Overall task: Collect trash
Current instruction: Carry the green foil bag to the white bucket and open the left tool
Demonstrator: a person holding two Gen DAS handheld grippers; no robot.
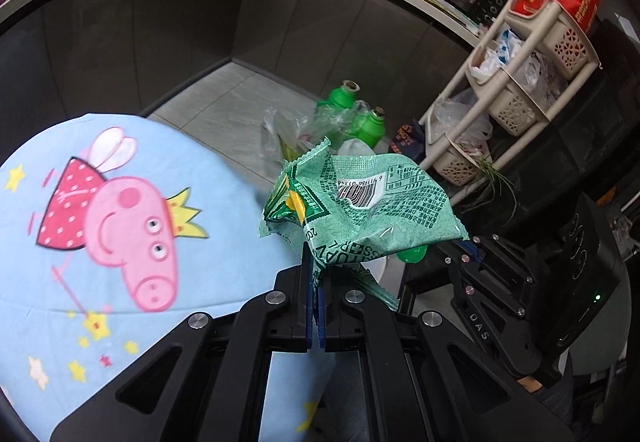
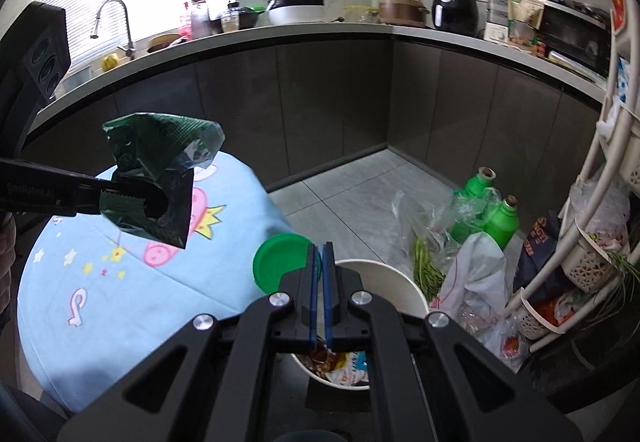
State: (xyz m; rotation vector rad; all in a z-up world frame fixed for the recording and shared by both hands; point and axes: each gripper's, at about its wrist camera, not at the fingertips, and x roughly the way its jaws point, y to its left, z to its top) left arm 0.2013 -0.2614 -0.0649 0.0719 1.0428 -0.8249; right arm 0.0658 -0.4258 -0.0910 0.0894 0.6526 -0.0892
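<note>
Left hand-held gripper (image 1: 316,274): clamped on green wrapper (image 1: 360,202).
Right hand-held gripper (image 2: 319,282): pinching green lid (image 2: 280,262).
Bin (image 2: 400,282): at 6 o'clock; release both directly above its opening.

The right gripper (image 2: 319,254) had its jaws clamped on a green lid (image 2: 280,265) above a white bin (image 2: 404,284). To the left, the left gripper (image 2: 154,202) held a green wrapper (image 2: 160,158) over the blue table (image 2: 120,290).
</note>
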